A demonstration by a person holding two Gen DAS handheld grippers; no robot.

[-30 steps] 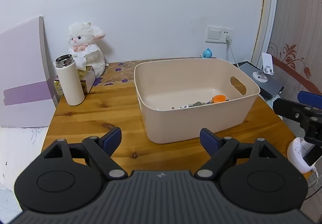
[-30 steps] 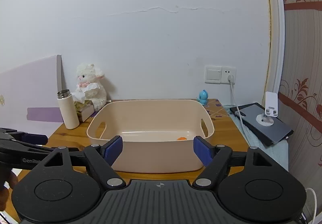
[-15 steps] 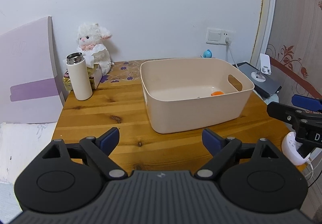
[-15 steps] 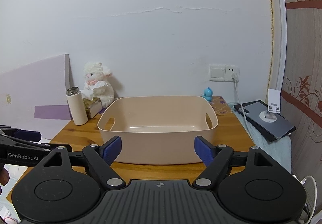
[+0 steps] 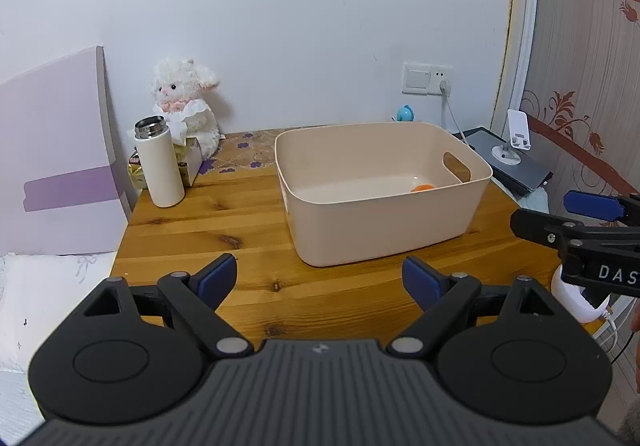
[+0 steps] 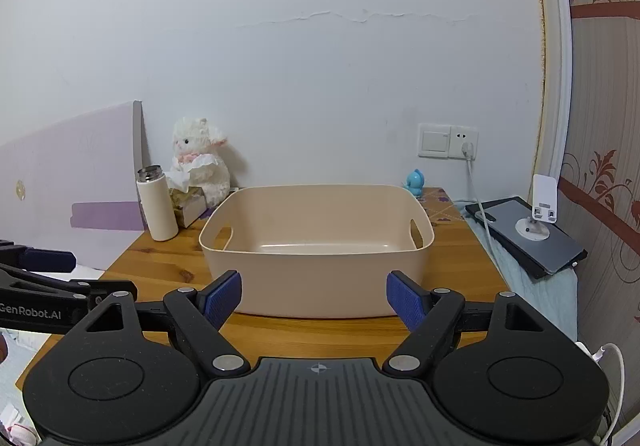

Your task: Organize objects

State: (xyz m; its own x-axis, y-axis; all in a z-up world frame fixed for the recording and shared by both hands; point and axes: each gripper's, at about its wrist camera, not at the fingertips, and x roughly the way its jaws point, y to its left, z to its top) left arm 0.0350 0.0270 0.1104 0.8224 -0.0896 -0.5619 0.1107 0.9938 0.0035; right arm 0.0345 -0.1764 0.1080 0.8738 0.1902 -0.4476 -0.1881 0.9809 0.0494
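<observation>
Bin (image 5: 384, 201) is sitting dead ahead of both claws, its long side running across your view, resting on the wooden table (image 5: 208, 230) with a small orange item (image 5: 423, 188) lying inside near the handle-hole end. Your left gripper (image 5: 318, 278) is gaping wide and gripping nothing — the right gripper (image 6: 314, 300) likewise, and looking nearer the bin wall. A white flask (image 5: 159, 161) and plush lamb (image 5: 185, 101) are standing off left, against the plain wall.
</observation>
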